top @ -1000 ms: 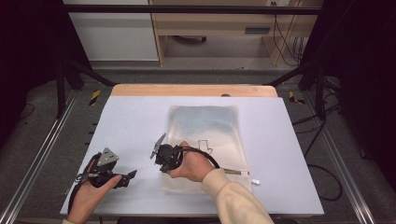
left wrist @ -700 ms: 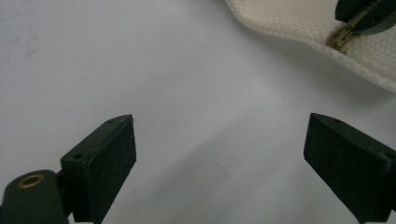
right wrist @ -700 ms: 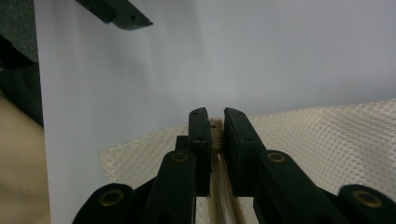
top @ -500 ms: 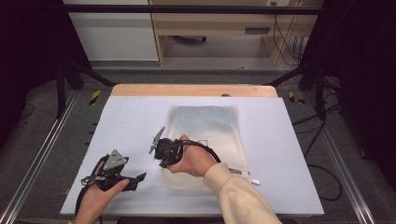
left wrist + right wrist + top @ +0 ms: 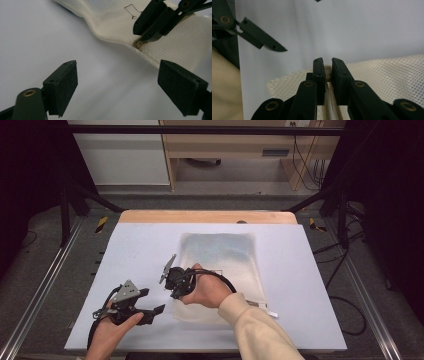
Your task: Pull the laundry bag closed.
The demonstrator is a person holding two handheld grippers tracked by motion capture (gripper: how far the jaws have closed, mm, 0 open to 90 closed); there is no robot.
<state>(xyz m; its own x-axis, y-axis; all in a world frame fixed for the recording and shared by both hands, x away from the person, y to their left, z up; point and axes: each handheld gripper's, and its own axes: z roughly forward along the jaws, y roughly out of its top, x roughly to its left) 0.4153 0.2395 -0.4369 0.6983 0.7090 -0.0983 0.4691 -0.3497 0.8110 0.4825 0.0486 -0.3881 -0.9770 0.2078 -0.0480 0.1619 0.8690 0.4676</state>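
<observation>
The left gripper [image 5: 152,311] hangs over bare white table [image 5: 140,250] with its jaws spread wide and nothing between them; they have just been closing a little. Ahead of those jaws and to their right lies the mesh bag [image 5: 120,22], a flat cream-white pouch of fine netted weave with a thin stitched outline on its face. Its near edge is lifted into a soft ridge where the right gripper [image 5: 145,37] bites it. In the right gripper view, the two black jaws are pressed together on the bag's edge, pinching a pale yellowish zipper strip [image 5: 328,75] that runs down between them, while the honeycomb mesh spreads out on either side of the jaws.
</observation>
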